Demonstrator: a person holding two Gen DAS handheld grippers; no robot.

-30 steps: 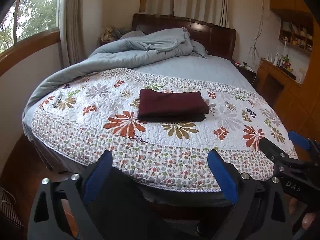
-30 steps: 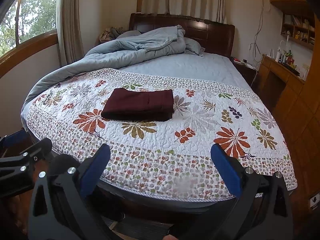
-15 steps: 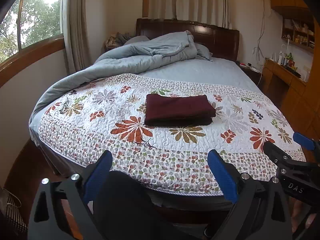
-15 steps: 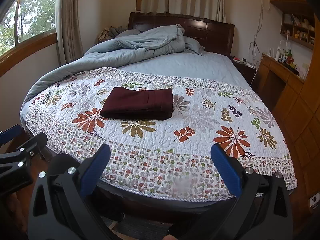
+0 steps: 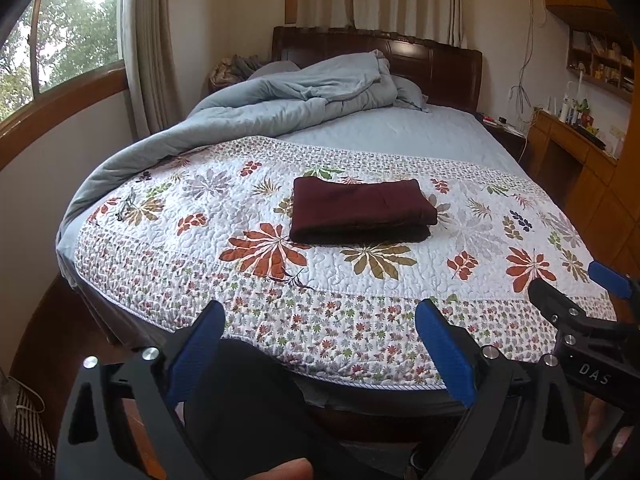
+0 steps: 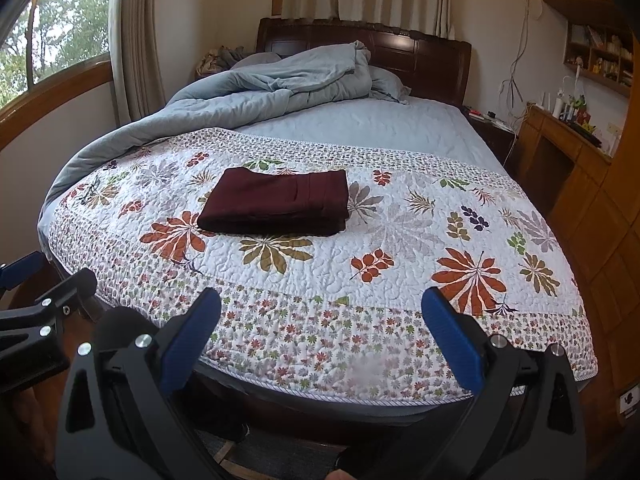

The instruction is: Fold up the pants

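Observation:
Dark maroon pants [image 5: 360, 210] lie folded into a neat rectangle on the floral quilt [image 5: 248, 292], near the middle of the bed; they also show in the right wrist view [image 6: 276, 202]. My left gripper [image 5: 320, 352] is open and empty, held back off the foot of the bed. My right gripper [image 6: 320, 344] is open and empty too, also off the bed's foot edge. Each gripper shows at the edge of the other's view: the right one [image 5: 576, 300], the left one [image 6: 52, 280].
A rumpled grey-blue duvet [image 5: 288, 100] lies along the bed's far left. A dark wooden headboard [image 5: 436, 64] stands behind. A wooden desk with shelves [image 5: 576, 140] lines the right wall. A window [image 5: 48, 40] is at left.
Both grippers have drawn back a little from the bed and the views have shifted slightly. The folded pants have not moved. Both grippers stay open.

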